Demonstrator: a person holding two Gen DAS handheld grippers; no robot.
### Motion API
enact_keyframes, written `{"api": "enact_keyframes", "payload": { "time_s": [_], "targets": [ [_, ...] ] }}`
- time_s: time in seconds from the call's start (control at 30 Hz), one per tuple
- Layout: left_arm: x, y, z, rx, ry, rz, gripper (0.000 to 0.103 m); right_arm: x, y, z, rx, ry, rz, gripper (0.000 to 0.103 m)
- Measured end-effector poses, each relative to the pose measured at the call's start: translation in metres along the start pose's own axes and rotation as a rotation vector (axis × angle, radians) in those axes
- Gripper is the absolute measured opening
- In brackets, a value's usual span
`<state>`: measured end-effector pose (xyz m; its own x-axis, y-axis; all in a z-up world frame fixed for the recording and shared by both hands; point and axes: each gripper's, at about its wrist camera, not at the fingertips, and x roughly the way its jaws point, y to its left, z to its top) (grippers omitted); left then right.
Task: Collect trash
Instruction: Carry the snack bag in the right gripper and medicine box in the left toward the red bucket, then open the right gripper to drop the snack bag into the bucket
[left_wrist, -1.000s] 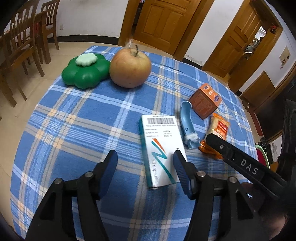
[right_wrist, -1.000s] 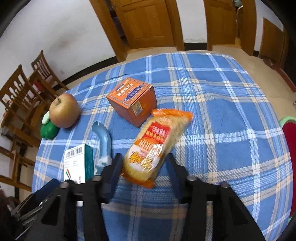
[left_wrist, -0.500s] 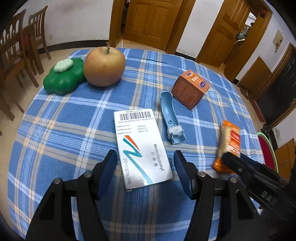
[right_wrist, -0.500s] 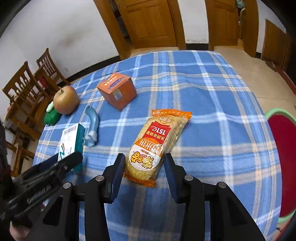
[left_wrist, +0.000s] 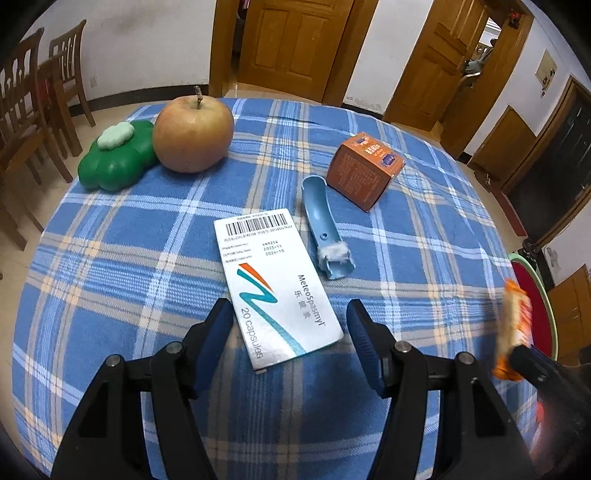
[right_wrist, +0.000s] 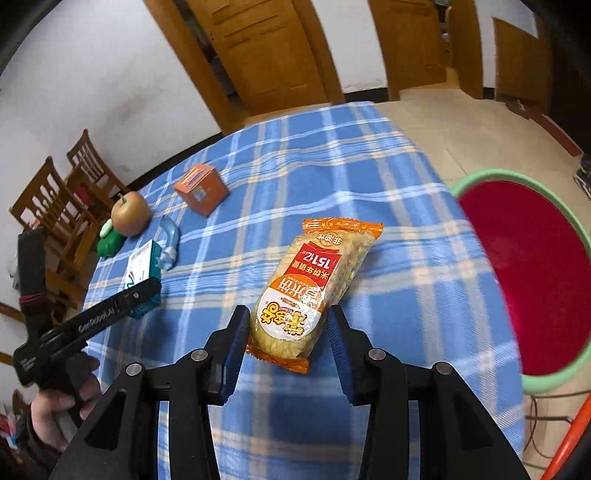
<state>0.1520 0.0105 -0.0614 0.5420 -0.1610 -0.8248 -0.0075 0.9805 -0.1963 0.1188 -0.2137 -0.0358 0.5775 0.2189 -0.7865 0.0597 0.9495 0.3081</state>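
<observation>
My right gripper (right_wrist: 286, 338) is shut on an orange snack packet (right_wrist: 314, 288) and holds it above the table's right edge, close to a red basin with a green rim (right_wrist: 517, 266). The packet shows blurred at the right in the left wrist view (left_wrist: 513, 328). My left gripper (left_wrist: 290, 334) is open, its fingers on either side of the near end of a white medicine box (left_wrist: 275, 280) lying flat on the cloth. A blue plastic piece with white fluff (left_wrist: 325, 230) and an orange carton (left_wrist: 364, 170) lie beyond it.
A round table with a blue plaid cloth (left_wrist: 110, 258) also holds an apple (left_wrist: 194, 134) and a green clover-shaped container (left_wrist: 116, 160) at the far left. Wooden chairs (left_wrist: 33, 122) stand at the left. Wooden doors (left_wrist: 295, 48) are behind.
My right gripper has lifted the snack packet off the table and carried it right toward the red basin. My left gripper has drawn back a little from the medicine box and stays open.
</observation>
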Motion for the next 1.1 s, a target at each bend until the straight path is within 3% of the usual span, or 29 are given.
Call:
{"api": "enact_keyframes", "payload": {
  "time_s": [0.23,0.33,0.6,1.1],
  "targets": [
    [0.001,0.0,0.002,-0.015,-0.005,0.002,0.063,-0.028,-0.032,-0.009,0.057,-0.043,-0.034,0.044],
    [0.002,0.001,0.002,-0.004,-0.018,0.017,0.059,-0.035,-0.044,-0.013,0.08,-0.05,-0.054,0.044],
    [-0.009,0.003,-0.002,-0.022,-0.039,-0.019,0.058,-0.059,-0.083,-0.021,0.171,-0.101,-0.092,0.044],
    [-0.048,-0.054,-0.01,0.058,-0.077,-0.141,0.058,-0.087,-0.15,-0.031,0.297,-0.16,-0.15,0.044]
  ]
}}
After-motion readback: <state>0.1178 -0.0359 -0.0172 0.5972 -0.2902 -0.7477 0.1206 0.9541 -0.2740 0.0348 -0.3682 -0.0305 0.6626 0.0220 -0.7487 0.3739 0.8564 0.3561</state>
